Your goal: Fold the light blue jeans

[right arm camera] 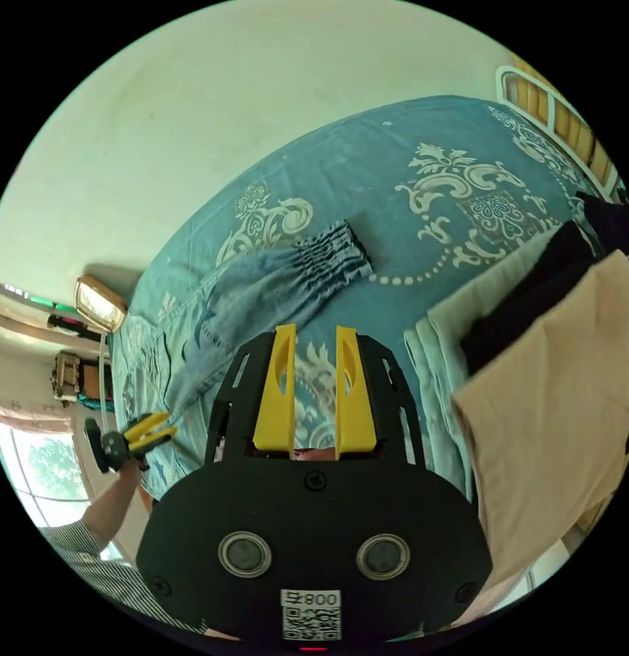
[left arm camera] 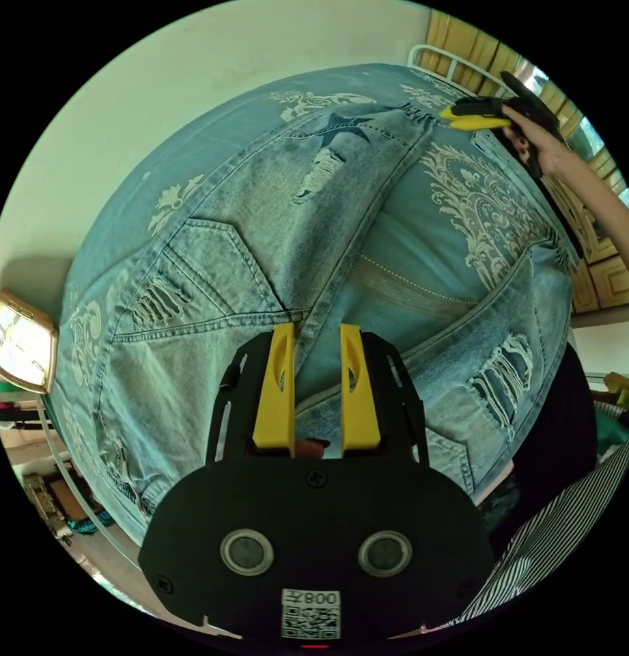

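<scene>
jeans lie long across the bed, one gripper at each end

the light blue jeans are spread flat on the patterned blue bedsheet, their long axis running from the waist and hip area close under the left gripper out to the gathered cuffs far across the bed. in the left gripper view its two yellow jaws stand apart with nothing between them, hovering just above the crotch seam where the two legs split. the right gripper shows at the far end, beside the hem of one leg; in its own view the jaws are likewise parted and empty, and the elastic cuff lies ahead of them, a little off to the left. so the left gripper is nearer the waist and the right nearer the cuffs; a lengthwise fold would, i judge, bring one end over toward the other. a stack of folded clothes sits to the right of the right gripper, apart from the jeans
</scene>
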`<state>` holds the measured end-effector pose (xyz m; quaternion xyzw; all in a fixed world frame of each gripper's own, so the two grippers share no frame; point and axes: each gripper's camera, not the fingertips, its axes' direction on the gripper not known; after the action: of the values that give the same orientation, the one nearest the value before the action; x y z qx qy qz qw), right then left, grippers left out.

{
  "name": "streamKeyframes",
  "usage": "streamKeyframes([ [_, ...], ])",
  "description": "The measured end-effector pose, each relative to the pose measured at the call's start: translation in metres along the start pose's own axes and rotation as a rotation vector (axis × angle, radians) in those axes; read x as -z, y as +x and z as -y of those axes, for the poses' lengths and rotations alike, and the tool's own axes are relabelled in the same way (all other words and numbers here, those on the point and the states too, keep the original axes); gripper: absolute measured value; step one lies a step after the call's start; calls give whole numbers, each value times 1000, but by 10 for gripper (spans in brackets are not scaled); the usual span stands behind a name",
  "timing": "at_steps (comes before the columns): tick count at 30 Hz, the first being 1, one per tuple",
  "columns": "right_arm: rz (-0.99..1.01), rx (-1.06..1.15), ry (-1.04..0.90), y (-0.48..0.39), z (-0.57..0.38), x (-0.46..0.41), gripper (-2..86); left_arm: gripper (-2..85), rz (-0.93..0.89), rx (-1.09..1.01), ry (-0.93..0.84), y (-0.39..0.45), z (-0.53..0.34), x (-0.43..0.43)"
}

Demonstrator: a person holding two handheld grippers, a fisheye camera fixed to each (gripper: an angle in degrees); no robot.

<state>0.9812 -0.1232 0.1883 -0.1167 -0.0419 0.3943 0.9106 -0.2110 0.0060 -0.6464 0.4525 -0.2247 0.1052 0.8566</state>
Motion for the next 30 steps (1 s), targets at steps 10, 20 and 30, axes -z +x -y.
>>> streamKeyframes([
  [10, 44, -115, -65, -25, 56, -10, 36, 29, -165, 115, 69, -65, -46, 3],
  [20, -73, 64, -142, -84, 85, 27, 13, 43, -204, 96, 85, -105, -101, -24],
  [30, -122, 3, -89, -129, 82, 34, 7, 64, -304, 322, 253, -198, -225, -4],
])
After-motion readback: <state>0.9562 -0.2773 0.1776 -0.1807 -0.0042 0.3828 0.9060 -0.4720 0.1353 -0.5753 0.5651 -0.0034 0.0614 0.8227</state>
